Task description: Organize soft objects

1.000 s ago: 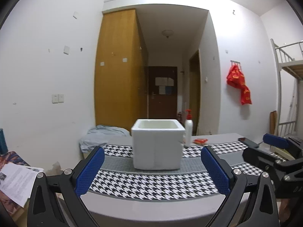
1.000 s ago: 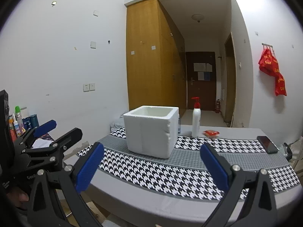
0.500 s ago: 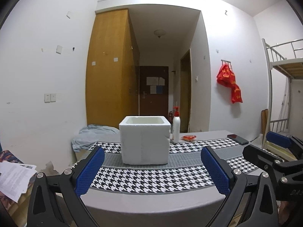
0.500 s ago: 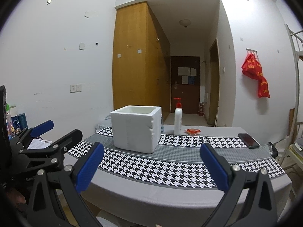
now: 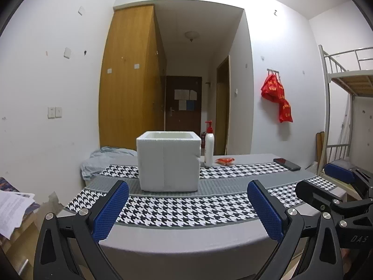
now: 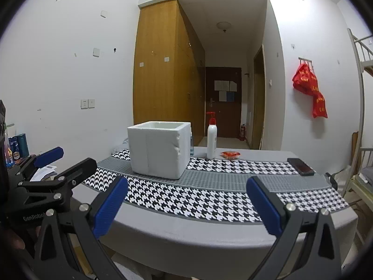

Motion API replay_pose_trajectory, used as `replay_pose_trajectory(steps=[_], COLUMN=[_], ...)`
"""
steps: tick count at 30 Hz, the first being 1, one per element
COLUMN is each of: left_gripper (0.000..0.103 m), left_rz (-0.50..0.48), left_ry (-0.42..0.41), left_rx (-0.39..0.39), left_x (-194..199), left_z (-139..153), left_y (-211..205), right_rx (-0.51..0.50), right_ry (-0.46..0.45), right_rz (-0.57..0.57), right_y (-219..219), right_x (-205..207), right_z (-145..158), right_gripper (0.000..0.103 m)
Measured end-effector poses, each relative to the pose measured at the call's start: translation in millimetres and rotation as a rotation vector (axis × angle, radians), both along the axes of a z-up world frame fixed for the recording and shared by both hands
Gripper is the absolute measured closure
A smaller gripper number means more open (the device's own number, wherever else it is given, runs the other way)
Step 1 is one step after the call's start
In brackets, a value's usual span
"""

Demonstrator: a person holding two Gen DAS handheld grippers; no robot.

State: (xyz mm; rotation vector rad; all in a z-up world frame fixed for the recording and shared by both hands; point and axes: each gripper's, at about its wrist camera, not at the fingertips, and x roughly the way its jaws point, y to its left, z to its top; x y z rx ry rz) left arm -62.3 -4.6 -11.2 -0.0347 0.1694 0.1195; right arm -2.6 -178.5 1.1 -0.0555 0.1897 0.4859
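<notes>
White foam box (image 5: pixel 168 161), open-topped, upright on the desk (image 5: pixel 186 235) ahead of left claw (image 5: pixel 186 212) and right claw (image 6: pixel 185 206); both spread wide, level, holding nothing.

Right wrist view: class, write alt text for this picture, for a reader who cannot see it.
An open right gripper, holding nothing, faces a table with a houndstooth runner, where an open white foam box stands. Beside the box are a white pump bottle and a small red packet; a dark phone lies far right. The open left gripper shows at left.
</notes>
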Motion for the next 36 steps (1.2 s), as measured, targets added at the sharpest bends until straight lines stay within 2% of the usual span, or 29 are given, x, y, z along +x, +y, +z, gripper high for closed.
replay_pose_trajectory(steps=[4, 14, 28, 36], left_gripper=[0.001, 0.001, 0.001, 0.001], left_rz=[-0.023, -0.019, -0.017, -0.010], left_ry=[0.021, 0.034, 0.011, -0.021], left_rx=[-0.034, -0.029, -0.023, -0.007], left_x=[2, 2, -13, -23], left_z=[-5, -22, -13, -9], left_y=[1, 0, -3, -6], right_rx=[0.019, 0.027, 0.037, 0.041], right_ry=[0.021, 0.024, 0.036, 0.007], right_rz=[0.000, 0.003, -0.015, -0.013], right_y=[-4, -6, -9, -12], right_x=[4, 1, -8, -18], right_z=[-7, -22, -15, -13], right_gripper=[0.000, 0.000, 0.000, 0.000])
